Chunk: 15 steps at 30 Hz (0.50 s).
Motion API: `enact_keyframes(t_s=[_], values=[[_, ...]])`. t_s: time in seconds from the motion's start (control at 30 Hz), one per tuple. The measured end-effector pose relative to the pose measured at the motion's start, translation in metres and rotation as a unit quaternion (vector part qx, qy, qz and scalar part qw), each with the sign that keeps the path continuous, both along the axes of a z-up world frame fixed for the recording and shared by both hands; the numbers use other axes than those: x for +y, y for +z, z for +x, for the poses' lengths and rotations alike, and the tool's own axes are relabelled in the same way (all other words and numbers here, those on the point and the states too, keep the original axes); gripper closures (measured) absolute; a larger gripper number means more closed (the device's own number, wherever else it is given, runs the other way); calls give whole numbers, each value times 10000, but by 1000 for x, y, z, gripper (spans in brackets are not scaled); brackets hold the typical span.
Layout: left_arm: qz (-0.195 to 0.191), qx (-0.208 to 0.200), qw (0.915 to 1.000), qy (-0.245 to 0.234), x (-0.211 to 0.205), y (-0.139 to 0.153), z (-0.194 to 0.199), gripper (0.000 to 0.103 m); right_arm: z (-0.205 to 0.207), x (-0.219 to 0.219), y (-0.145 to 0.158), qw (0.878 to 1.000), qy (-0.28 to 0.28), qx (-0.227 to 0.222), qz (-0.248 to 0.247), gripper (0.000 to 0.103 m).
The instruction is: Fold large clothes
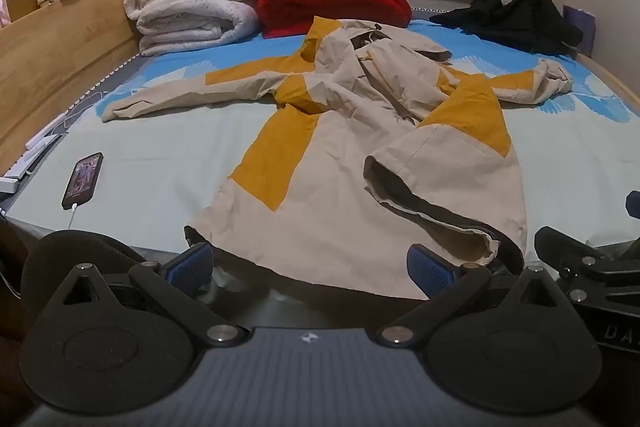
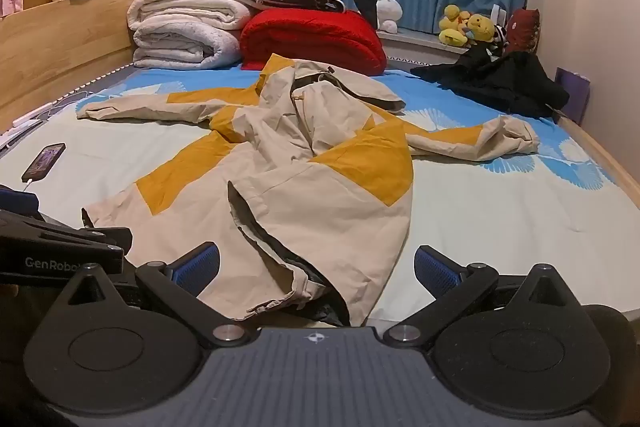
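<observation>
A beige and mustard-yellow jacket point(image 1: 352, 147) lies spread on the bed, sleeves out to both sides, hood toward the far end, its front flap partly turned back to show dark lining. In the right wrist view the jacket point(image 2: 304, 179) fills the middle. My left gripper point(image 1: 312, 267) stands open above the jacket's near hem, its blue pads wide apart and holding nothing. My right gripper point(image 2: 316, 267) is open too, over the hem's right corner, empty. The right gripper's body point(image 1: 592, 263) shows at the left view's right edge.
A phone point(image 1: 82, 181) on a cable lies left of the jacket. Folded white blankets point(image 1: 192, 7) and a red blanket point(image 1: 332, 1) are stacked at the bed's far end. A black garment point(image 1: 516, 19) lies far right. A wooden headboard point(image 1: 52, 59) runs along the left.
</observation>
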<state>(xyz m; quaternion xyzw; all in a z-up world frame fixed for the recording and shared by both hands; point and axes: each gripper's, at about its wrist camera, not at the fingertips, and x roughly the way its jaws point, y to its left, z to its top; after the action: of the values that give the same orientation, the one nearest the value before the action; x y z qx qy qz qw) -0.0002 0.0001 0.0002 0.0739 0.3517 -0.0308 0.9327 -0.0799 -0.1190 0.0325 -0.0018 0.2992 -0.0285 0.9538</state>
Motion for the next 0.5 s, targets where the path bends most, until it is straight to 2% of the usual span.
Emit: enact_keyframes(t_s=[0.5], values=[[18, -55, 10000, -44, 3, 2, -4, 0, -1, 3, 0, 10000, 37, 25, 19, 1]])
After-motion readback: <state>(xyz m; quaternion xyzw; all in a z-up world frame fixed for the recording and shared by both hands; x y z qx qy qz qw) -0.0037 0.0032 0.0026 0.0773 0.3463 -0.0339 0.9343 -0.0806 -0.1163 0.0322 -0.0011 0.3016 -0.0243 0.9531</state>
